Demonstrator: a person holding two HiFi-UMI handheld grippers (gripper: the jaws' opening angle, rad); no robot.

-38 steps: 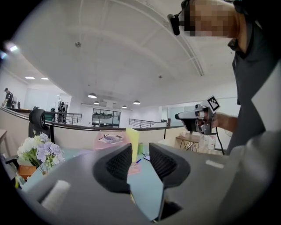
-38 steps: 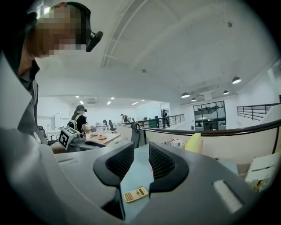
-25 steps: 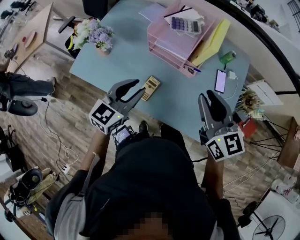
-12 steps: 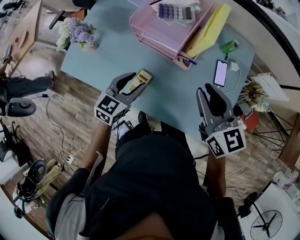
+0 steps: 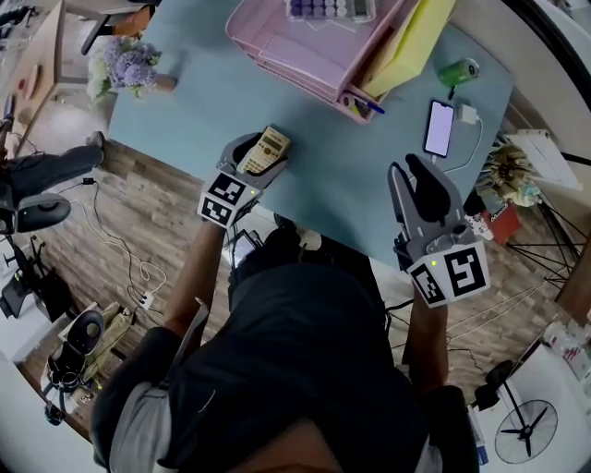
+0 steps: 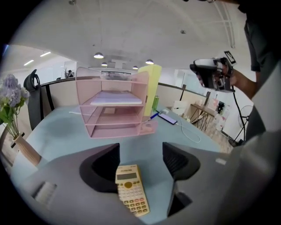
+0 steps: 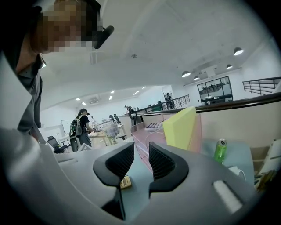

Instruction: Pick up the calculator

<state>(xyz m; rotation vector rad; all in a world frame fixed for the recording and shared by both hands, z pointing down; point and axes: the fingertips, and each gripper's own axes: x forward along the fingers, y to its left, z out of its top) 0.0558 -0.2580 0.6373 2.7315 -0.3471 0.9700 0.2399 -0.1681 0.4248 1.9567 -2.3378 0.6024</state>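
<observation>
A yellow calculator [image 5: 264, 150] lies flat near the front edge of the light-blue table [image 5: 351, 185]. My left gripper [image 5: 262, 153] is down over it, pointing down at a slant. Its jaws are opening. In the left gripper view the calculator [image 6: 131, 189] lies between the jaws, close to the left finger [image 6: 103, 165], and no pad presses on it. My right gripper [image 5: 413, 172] hovers over the table's front right part with nothing in it. In the right gripper view its jaws [image 7: 141, 151] stand almost together.
A pink stacked paper tray [image 5: 305, 57] stands at the back, with a second, purple-keyed calculator [image 5: 331, 7] on top and a yellow folder [image 5: 411, 42] beside it. A phone [image 5: 440, 128] on a cable and a green can [image 5: 459, 72] lie right. Flowers [image 5: 122, 69] stand left.
My left gripper has come down and forward from short of the yellow calculator to over it, and its jaws have spread. The right gripper has sunk a little.
</observation>
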